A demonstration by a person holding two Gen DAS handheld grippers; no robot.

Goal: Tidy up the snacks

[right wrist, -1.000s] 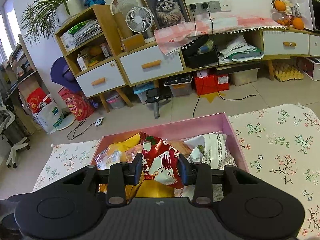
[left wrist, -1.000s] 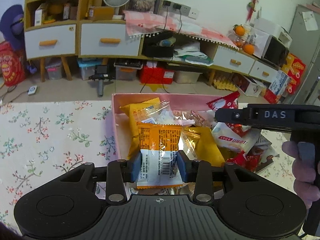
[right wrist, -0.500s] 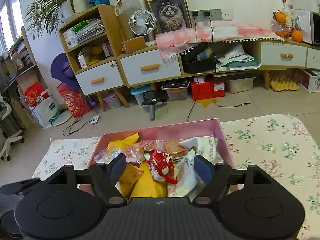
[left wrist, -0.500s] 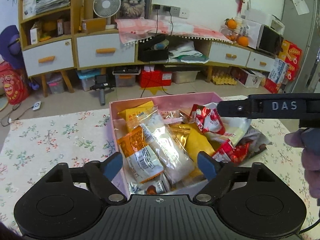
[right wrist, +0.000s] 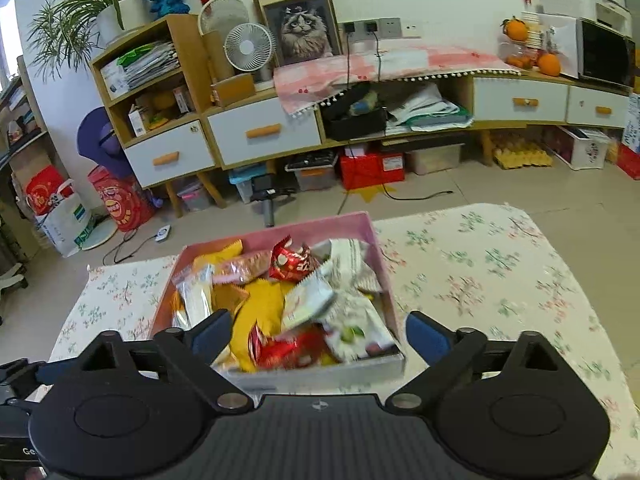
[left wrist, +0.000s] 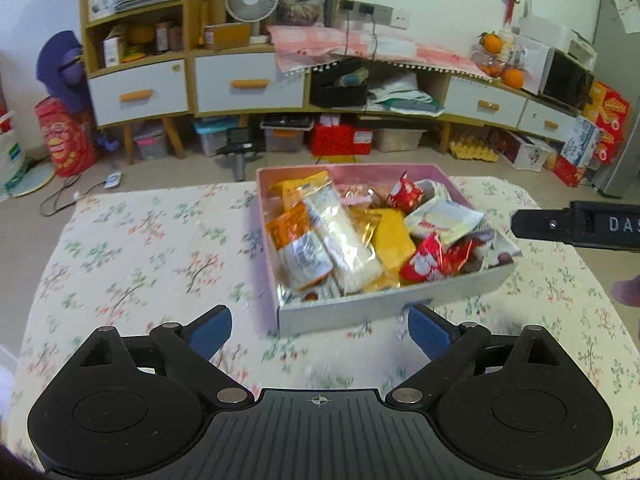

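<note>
A pink box (left wrist: 267, 248) full of snack packets stands on the flowered tablecloth; it also shows in the right wrist view (right wrist: 378, 256). An orange packet with a barcode (left wrist: 298, 246) lies at the box's left side, and a red packet (right wrist: 289, 260) lies near its far wall. My left gripper (left wrist: 320, 330) is open and empty, held back in front of the box's near wall. My right gripper (right wrist: 318, 336) is open and empty, above the box's near edge. The right gripper's side shows at the right edge of the left wrist view (left wrist: 576, 226).
The flowered tablecloth (left wrist: 140, 248) spreads left of the box and also right of it (right wrist: 500, 272). Beyond the table's far edge are the floor, a wooden cabinet with white drawers (left wrist: 240, 84) and storage bins.
Both grippers opened and let their packets drop into the box: left the orange packet, right the red one. Both have then pulled back and up from the box.
</note>
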